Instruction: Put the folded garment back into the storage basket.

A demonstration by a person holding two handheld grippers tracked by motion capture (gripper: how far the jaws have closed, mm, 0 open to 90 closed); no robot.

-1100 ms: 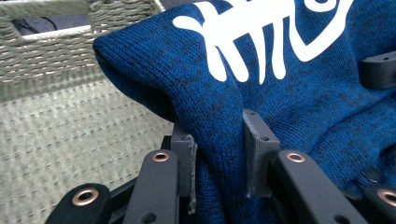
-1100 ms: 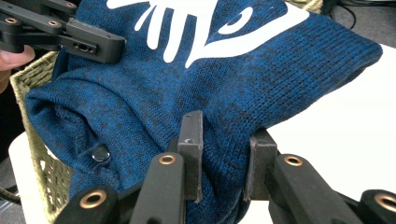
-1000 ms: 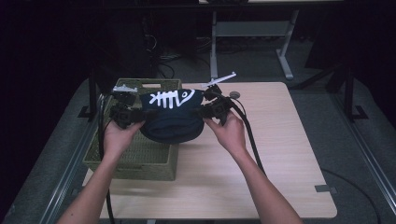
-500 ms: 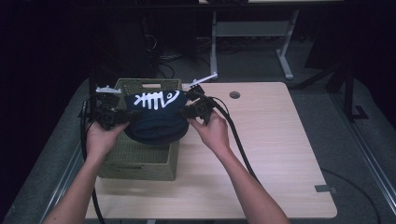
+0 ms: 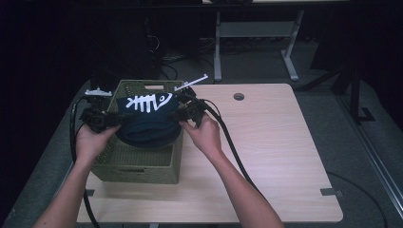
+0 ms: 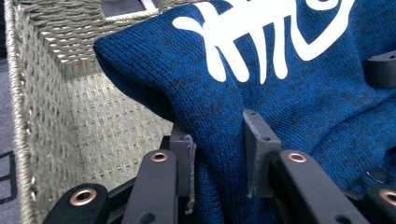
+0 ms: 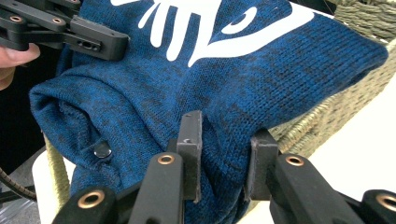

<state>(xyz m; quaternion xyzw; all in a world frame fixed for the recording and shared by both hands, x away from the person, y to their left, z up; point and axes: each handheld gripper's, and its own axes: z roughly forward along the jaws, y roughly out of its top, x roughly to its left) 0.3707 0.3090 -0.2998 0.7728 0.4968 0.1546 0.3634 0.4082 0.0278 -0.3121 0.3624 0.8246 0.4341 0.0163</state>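
Note:
A folded dark blue knit garment [image 5: 148, 122] with a white fish-skeleton print hangs over the woven olive basket [image 5: 138, 166] at the table's left. My left gripper [image 5: 105, 119] pinches its left edge, and in the left gripper view the jaws squeeze a thick fold of the garment [image 6: 261, 93] at my left gripper [image 6: 218, 156]. My right gripper [image 5: 186, 112] holds the right edge; in the right gripper view its jaws clamp a fold of the garment [image 7: 224, 79] at my right gripper [image 7: 224, 161]. The left gripper [image 7: 100, 43] shows far off in the right gripper view.
The basket's inner wall [image 6: 70, 107] stands close to the left jaws. The light wooden table [image 5: 275, 152] has a round cable hole [image 5: 238, 97] at the back. A metal frame [image 5: 252, 35] stands on the floor behind the table.
Both grippers have carried the garment to the left and lower, from above the table's middle to over the basket. Both grips are unchanged.

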